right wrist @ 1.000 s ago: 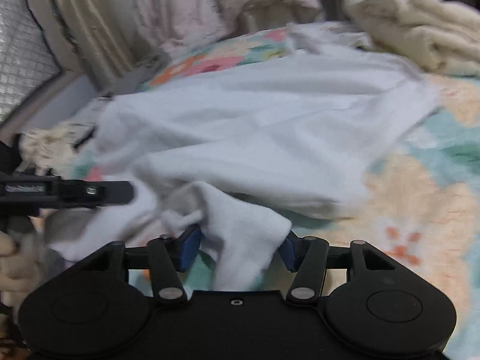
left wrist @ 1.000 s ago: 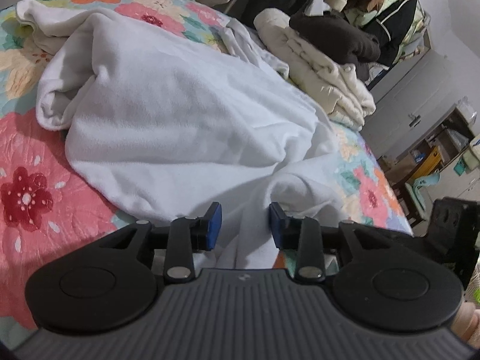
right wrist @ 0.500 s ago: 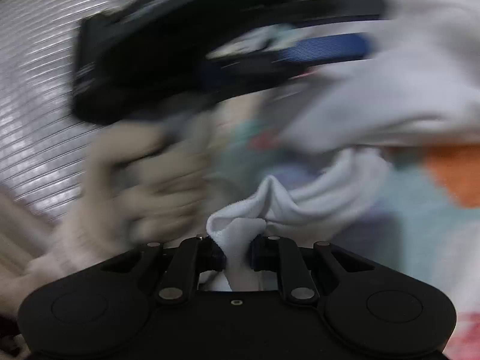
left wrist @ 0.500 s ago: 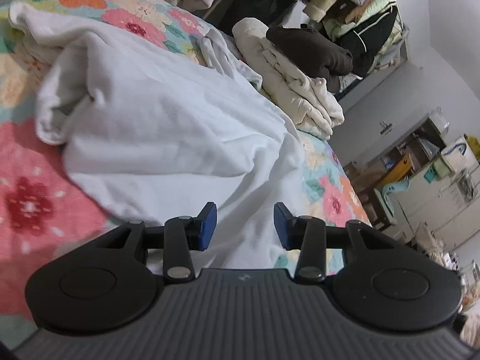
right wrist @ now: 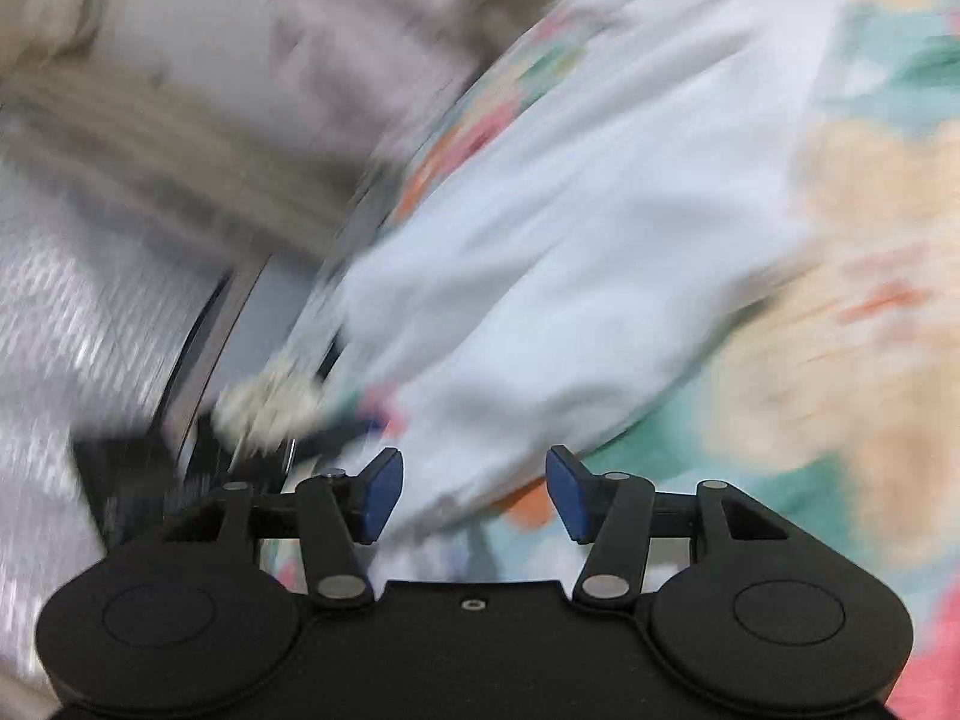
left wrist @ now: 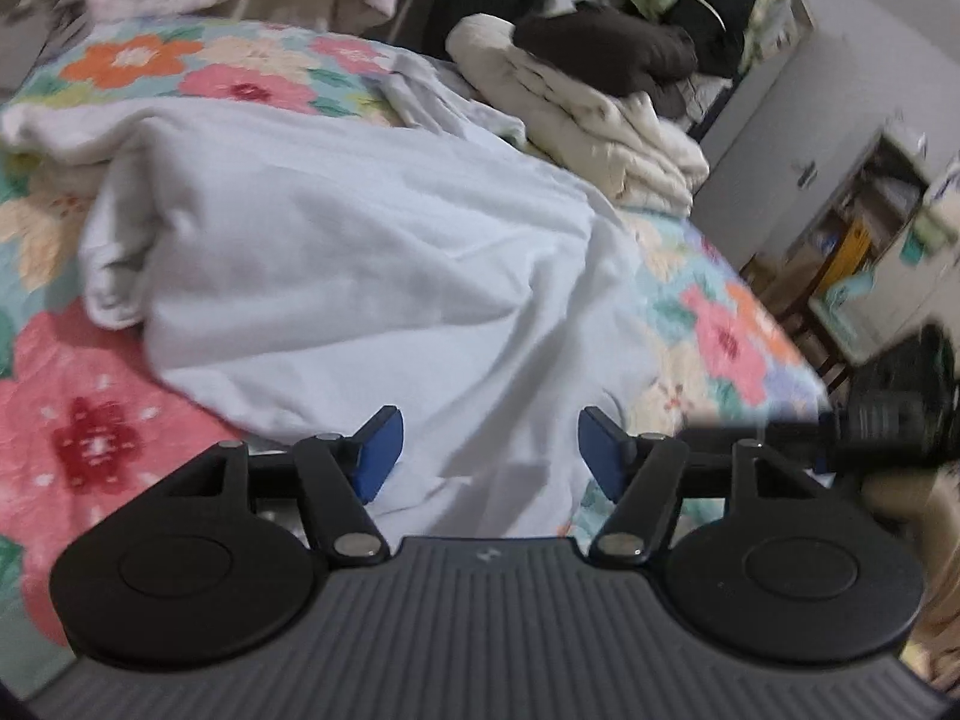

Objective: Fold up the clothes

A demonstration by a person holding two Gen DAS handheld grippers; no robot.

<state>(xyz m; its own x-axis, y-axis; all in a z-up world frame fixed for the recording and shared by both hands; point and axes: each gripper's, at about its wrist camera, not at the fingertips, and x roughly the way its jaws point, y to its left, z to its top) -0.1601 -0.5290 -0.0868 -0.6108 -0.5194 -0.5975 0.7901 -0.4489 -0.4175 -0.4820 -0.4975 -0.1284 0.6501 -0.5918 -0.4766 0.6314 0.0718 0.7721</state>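
Half done at best: the bedspread (left wrist: pixel 108 420) is being covered by a white garment (left wrist: pixel 360 276), bunched and loosely doubled over, so squaring up is being left. Nothing is being held by the left gripper (left wrist: pixel 486 450) or right gripper (right wrist: pixel 474 495); both jaws are spread apart.

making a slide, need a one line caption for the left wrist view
Left gripper, jaws open, over a rumpled white garment on a floral bedspread.

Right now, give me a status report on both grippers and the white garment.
Left gripper open over the white garment. Right gripper open, nothing held. Garment half folded on the floral bedspread. Right view blurred.
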